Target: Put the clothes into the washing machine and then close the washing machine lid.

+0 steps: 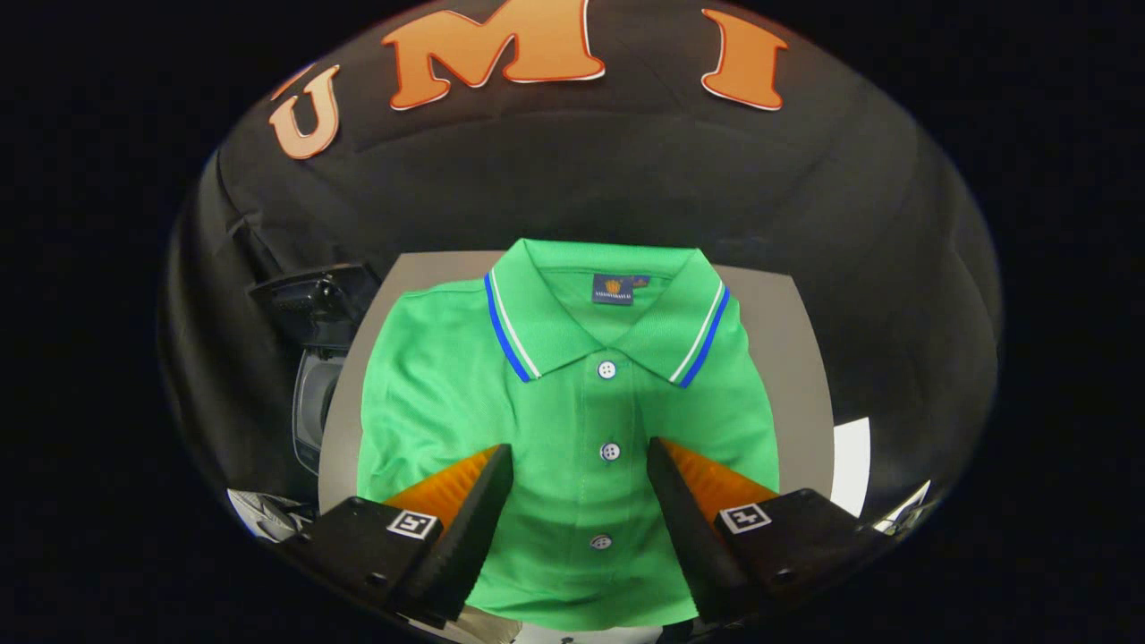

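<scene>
Grey table (787, 358), fingers (501, 483) spread over shirt (572, 411)

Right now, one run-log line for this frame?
phase: approach | gripper: open, above green polo shirt | shirt: folded flat on grey board | grasp: not yet

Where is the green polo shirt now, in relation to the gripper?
In the gripper view, the green polo shirt lies flat and folded on a grey board, directly below the open gripper, whose fingers straddle its button placket.
</scene>
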